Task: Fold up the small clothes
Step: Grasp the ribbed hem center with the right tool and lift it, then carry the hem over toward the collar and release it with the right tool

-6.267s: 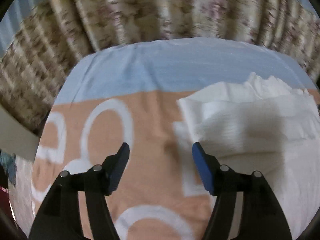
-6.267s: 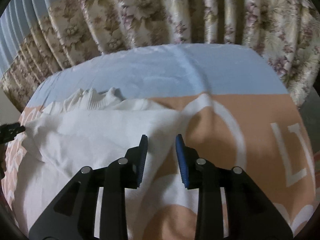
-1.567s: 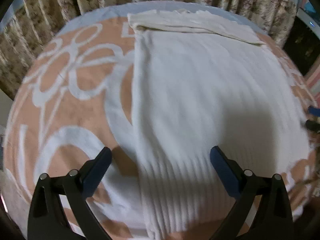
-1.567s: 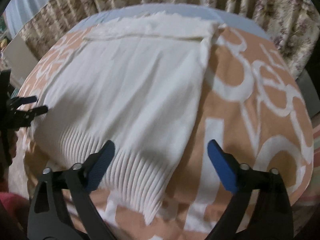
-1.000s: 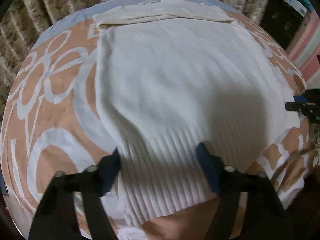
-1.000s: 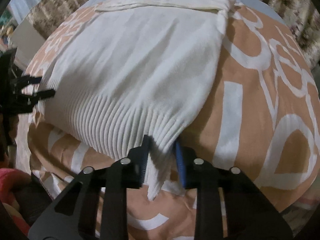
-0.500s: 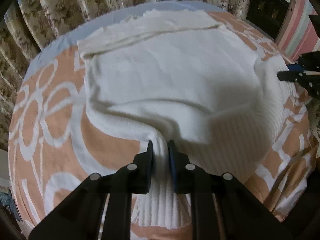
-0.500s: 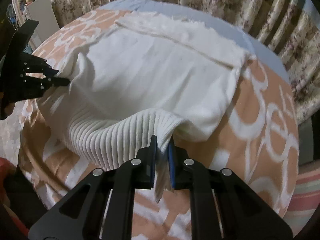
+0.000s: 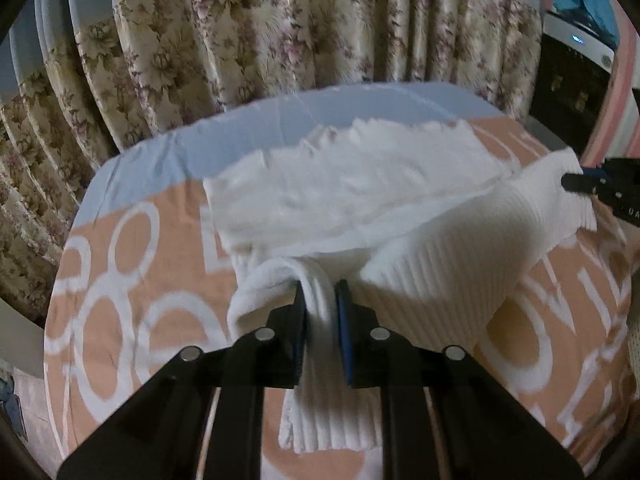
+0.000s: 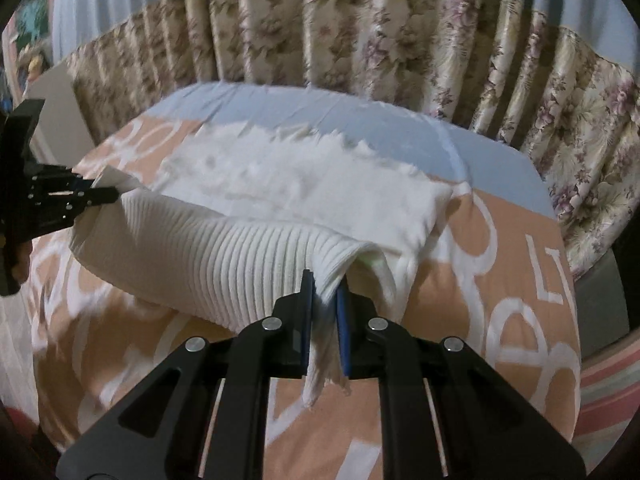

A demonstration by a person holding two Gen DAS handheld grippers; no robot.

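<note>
On the orange-and-white bedspread (image 9: pixel 132 280), white ribbed sweater (image 9: pixel 440 264) now lifted by its hem toward the curtain (image 9: pixel 260 40), earlier lying flat, left gripper (image 9: pixel 320 304) clamped on one hem corner after closing, right gripper (image 10: pixel 323 292) pinching the other.

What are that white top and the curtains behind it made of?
White top: looks like soft knit, perhaps cotton or wool; its ribbed hem drapes limply. Curtains: seemingly a woven floral fabric with slight sheen, hanging in pleats; fibre unclear.
</note>
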